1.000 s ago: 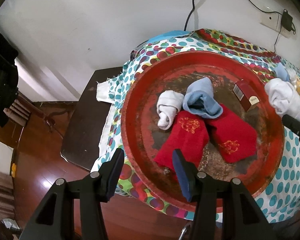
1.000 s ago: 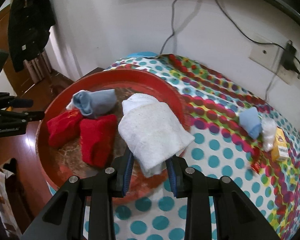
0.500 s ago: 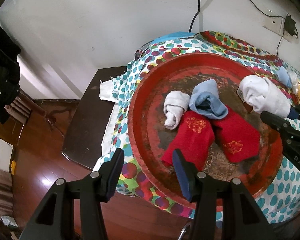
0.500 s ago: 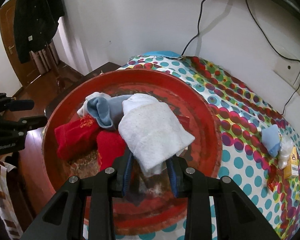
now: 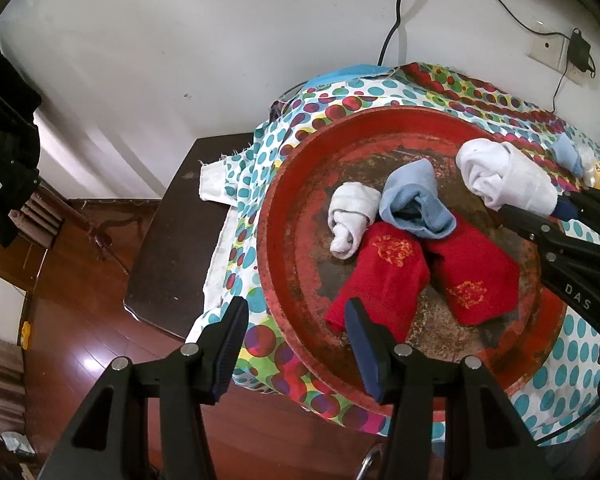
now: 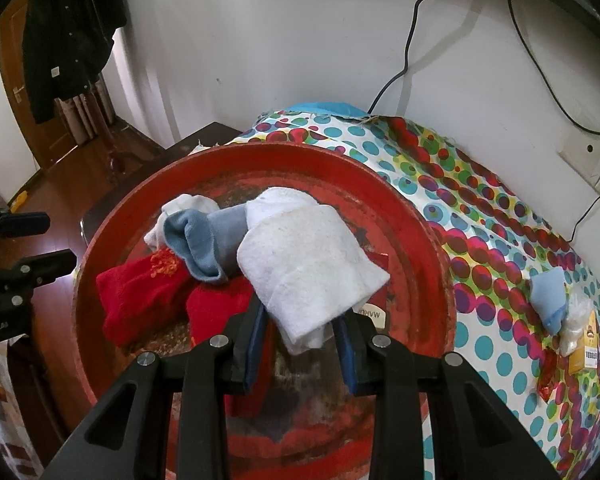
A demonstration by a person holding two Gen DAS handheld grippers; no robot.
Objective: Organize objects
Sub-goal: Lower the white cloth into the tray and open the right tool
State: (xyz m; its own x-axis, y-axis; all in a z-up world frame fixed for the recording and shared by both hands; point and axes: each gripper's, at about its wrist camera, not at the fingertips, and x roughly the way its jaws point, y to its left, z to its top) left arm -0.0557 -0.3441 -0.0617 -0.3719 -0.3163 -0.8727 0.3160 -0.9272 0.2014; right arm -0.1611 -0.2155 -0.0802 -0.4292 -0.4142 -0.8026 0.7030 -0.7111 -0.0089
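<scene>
A round red tray point(image 5: 288, 280) point(image 6: 432, 248) sits on a polka-dot cloth. In it lie two red socks point(image 5: 384, 272) point(image 6: 140, 292), a rolled blue sock point(image 5: 416, 204) point(image 6: 208, 240) and a rolled white sock point(image 5: 350, 216) point(image 6: 180, 204). My right gripper point(image 6: 302, 340) is shut on a white rolled sock point(image 6: 308, 260) point(image 5: 504, 176) and holds it above the tray's middle. My left gripper point(image 5: 296, 344) is open and empty, at the tray's near-left rim.
A red box point(image 6: 374, 308) lies in the tray, partly hidden under the held sock. A small blue sock point(image 6: 550, 296), a white bag and a yellow packet point(image 6: 584, 344) lie on the cloth to the right. A dark side table point(image 5: 168, 232) and wood floor are on the left.
My right gripper has carried the white sock leftward, from over the tray's right rim to above its middle. The left gripper has held its place.
</scene>
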